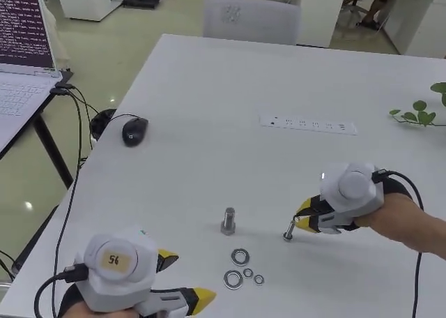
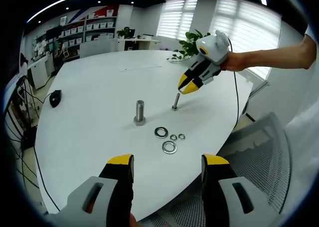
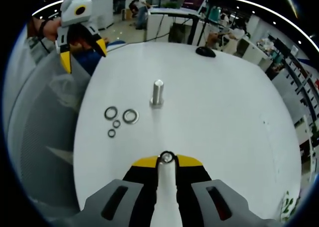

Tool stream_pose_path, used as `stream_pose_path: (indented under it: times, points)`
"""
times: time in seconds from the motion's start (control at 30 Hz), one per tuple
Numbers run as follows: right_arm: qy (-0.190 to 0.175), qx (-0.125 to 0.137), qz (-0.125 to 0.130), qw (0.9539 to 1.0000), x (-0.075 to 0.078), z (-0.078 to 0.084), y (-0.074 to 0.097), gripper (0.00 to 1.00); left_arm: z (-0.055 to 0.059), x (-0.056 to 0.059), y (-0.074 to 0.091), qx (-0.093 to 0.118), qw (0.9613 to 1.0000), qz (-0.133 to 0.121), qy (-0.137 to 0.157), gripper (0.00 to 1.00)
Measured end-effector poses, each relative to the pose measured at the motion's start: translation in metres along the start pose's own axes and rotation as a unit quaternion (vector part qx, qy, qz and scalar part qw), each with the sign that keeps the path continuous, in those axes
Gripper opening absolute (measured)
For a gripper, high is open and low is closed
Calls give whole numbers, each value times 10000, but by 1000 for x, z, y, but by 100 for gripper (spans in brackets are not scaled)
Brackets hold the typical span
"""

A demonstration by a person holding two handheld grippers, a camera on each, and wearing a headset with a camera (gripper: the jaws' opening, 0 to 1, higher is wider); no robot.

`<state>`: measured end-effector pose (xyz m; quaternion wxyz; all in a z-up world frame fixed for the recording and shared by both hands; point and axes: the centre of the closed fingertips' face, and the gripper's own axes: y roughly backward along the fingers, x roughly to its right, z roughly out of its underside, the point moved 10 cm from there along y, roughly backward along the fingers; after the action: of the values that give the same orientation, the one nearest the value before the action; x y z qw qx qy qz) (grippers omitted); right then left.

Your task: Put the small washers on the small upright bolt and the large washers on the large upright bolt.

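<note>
The large upright bolt [image 1: 228, 221] [image 2: 139, 112] [image 3: 157, 93] stands near the table's front. Two large washers [image 1: 240, 256] [image 2: 160, 132] [image 3: 130, 116] and two small washers [image 1: 248, 273] [image 2: 173, 137] [image 3: 116, 123] lie flat just in front of it. To its right the small bolt [image 1: 288, 232] [image 2: 175, 102] [image 3: 167, 158] leans a little, its top end between the tips of my right gripper [image 1: 300, 222] [image 2: 187, 87] [image 3: 167, 161], which is shut on it. My left gripper [image 1: 185, 277] [image 2: 167, 160] [image 3: 83, 58] hovers open and empty at the front edge, left of the washers.
A black mouse [image 1: 134, 130] and its cable lie at the left of the white table [image 1: 209, 109]. A white power strip [image 1: 308, 125] lies farther back. A plant [image 1: 421, 112] reaches in at the right edge. A laptop [image 1: 21, 67] sits on a side desk, a chair [image 1: 251, 21] behind.
</note>
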<state>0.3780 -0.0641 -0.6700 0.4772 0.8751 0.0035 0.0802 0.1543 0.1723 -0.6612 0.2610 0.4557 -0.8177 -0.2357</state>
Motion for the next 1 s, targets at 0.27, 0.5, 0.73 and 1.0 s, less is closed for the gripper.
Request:
stream_pose_path:
  times: [0.27, 0.5, 0.73, 1.0]
  points:
    - [66, -72, -49, 9999, 0, -1, -4, 14, 1, -2, 2, 5, 10000, -23, 21, 54]
    - [92, -120, -81, 9999, -1, -1, -5, 14, 2, -3, 3, 7, 10000, -43, 31, 54]
    - [103, -149, -101, 9998, 1, 0, -8, 14, 1, -3, 3, 8, 10000, -49, 35, 54]
    - [132, -178, -119, 9997, 1, 0, -9, 14, 2, -3, 2, -3, 10000, -51, 41, 54]
